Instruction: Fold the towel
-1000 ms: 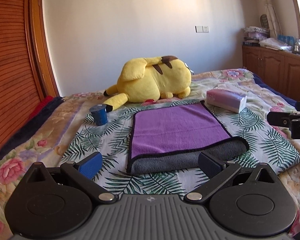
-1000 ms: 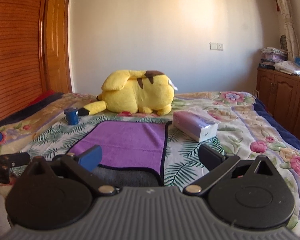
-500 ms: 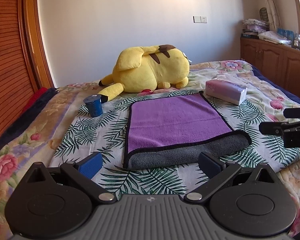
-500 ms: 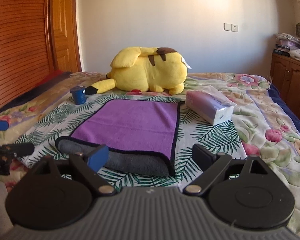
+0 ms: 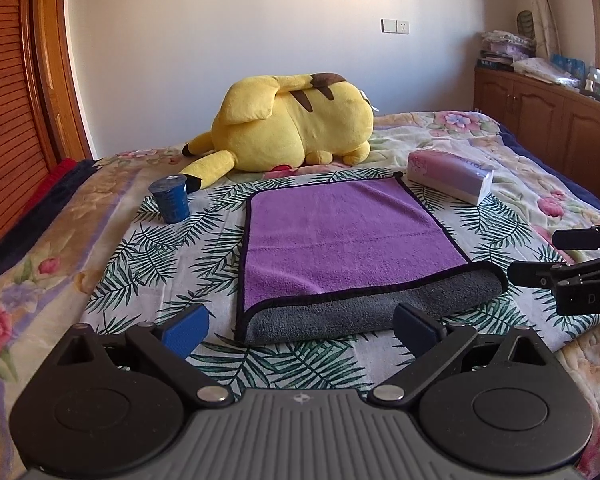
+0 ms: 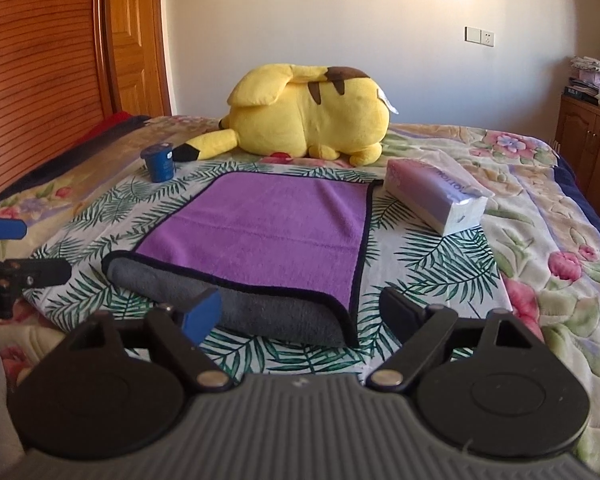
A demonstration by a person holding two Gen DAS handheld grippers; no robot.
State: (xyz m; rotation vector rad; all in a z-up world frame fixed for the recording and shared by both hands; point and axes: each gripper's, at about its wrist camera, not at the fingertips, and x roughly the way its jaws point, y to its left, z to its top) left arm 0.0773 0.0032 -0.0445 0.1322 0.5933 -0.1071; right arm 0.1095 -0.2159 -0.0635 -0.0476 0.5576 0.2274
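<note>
Between your left gripper's (image 5: 300,326) spread blue fingers (image 5: 186,328) lies the near, grey folded edge of the towel (image 5: 340,236), just ahead and low; nothing is held. Your right gripper (image 6: 300,312) is likewise wide open and empty, its left finger (image 6: 202,314) lying over that same grey roll in the right wrist view, though contact can't be told. Each gripper faces one end of the near edge, left at the left corner, right at the right, about equally close. Outward, the purple face runs lengthwise away from you across the leaf-print bedspread (image 5: 148,264), toward the yellow plush (image 5: 292,120), with the blue cup (image 5: 170,200) to the left and tissue pack (image 5: 450,174) to the right.
</note>
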